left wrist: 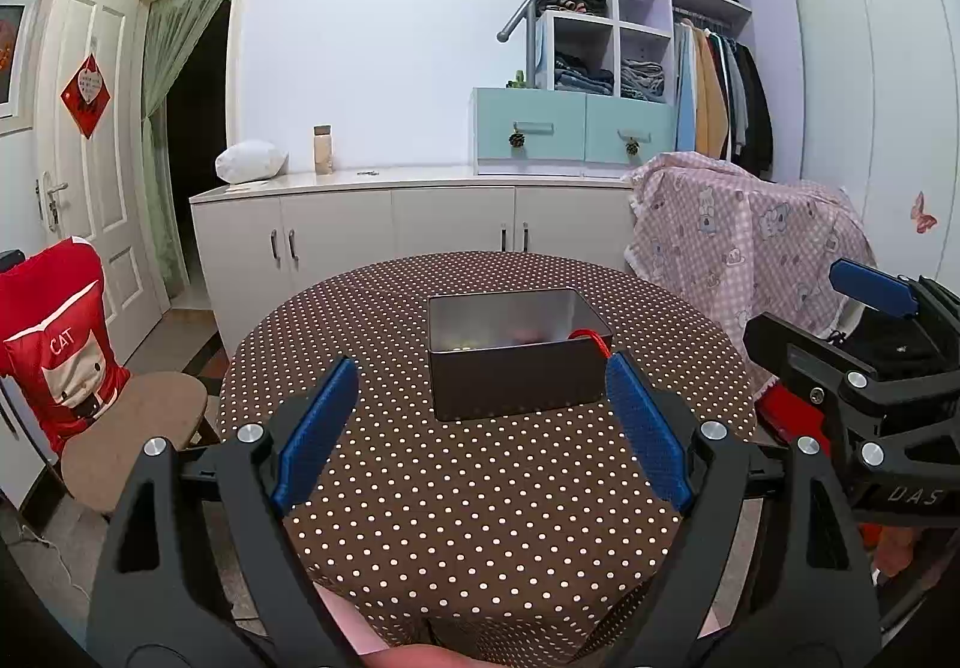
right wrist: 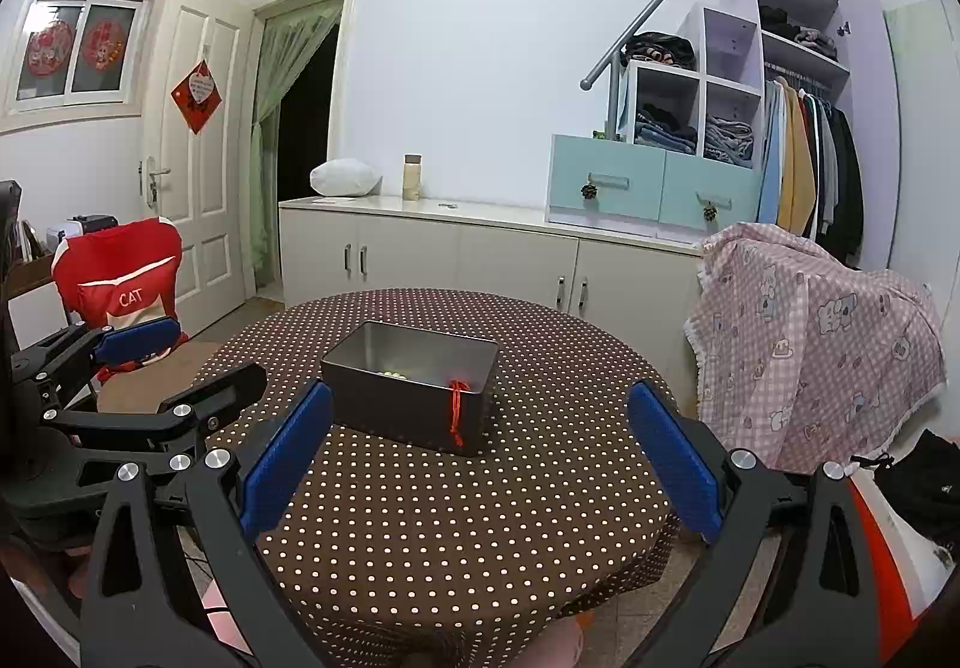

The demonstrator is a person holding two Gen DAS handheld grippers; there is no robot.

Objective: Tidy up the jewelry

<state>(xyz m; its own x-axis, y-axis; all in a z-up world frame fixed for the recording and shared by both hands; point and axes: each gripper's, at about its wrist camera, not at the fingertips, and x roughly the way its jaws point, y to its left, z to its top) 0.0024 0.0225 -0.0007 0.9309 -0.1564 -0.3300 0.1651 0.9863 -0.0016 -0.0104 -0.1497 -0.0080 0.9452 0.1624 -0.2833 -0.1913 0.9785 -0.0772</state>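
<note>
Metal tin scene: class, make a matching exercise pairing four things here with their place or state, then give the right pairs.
Things:
1. metal tin
2. red cord
3. pale beads
4. right gripper

Descriptions:
A. hangs over the tin's rim
B. open, holding nothing
C. stands on the dotted tablecloth
D. lie inside the tin

Pairs: 1-C, 2-A, 3-D, 4-B

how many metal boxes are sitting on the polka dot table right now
1: an open metal tin near the middle of the dotted table, a red cord hanging over its rim. Nothing else shows on the tabletop.
</note>
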